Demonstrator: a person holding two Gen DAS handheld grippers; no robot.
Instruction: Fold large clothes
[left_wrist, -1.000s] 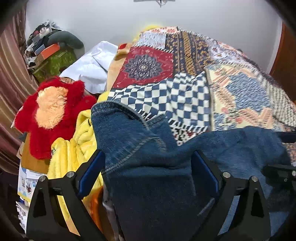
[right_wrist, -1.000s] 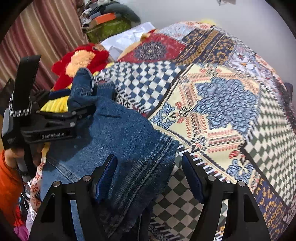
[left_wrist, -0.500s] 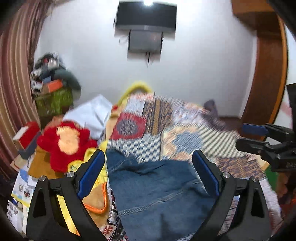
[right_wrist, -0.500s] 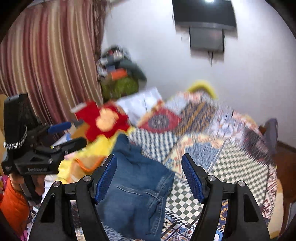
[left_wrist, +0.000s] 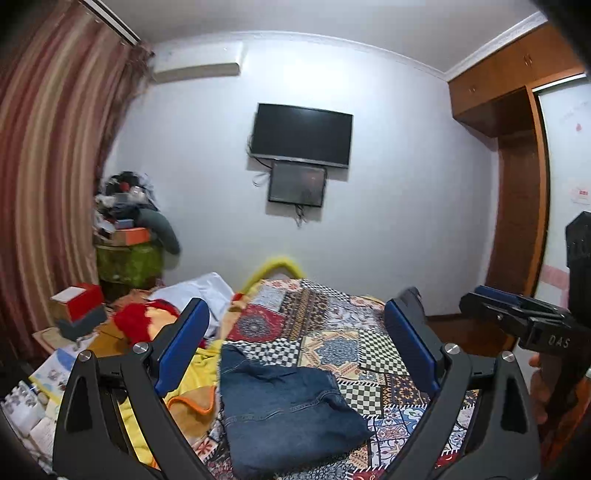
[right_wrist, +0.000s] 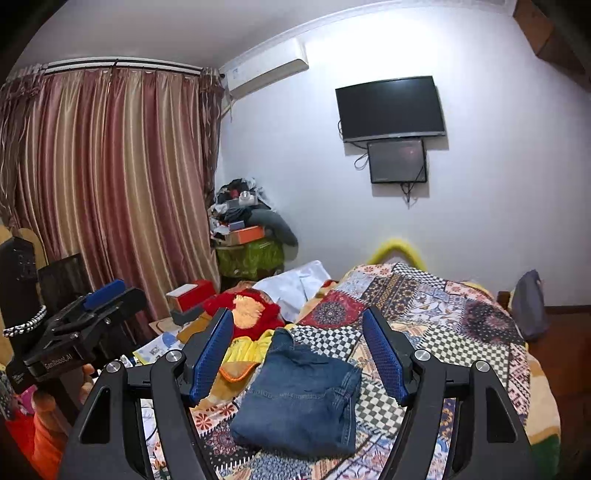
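The folded jeans (left_wrist: 288, 410) are lying on the patchwork bedspread (left_wrist: 354, 343) near the close end of the bed, a compact blue bundle with the seams and a pocket showing on top. Both tools are hovering above and in front of it, clear of the cloth. The left gripper (left_wrist: 295, 354) is standing with its blue pads (left_wrist: 183, 347) wide apart and nothing between them but the view of the bed beyond. The right gripper (right_wrist: 301, 350) is likewise standing apart, its textured blue pads (right_wrist: 212, 354) framing the jeans (right_wrist: 299, 402) from a distance without touching them. Each tool is showing at the edge of the other's camera: the right one at the far right of the left view, the left one at the far left of the right view, with a hand (right_wrist: 86, 373) wrapped around its handle. To the left of the jeans a yellow towel with orange trim (left_wrist: 195, 391) is lying bunched up, and behind it a red plush toy (right_wrist: 251, 314) is sitting beside a white pillow (right_wrist: 295, 284). A television (left_wrist: 301, 134) is hanging on the pale wall over a smaller screen (left_wrist: 297, 183), striped curtains (right_wrist: 107, 184) are covering the left side, and a pile of clutter (right_wrist: 247, 229) is filling the corner.
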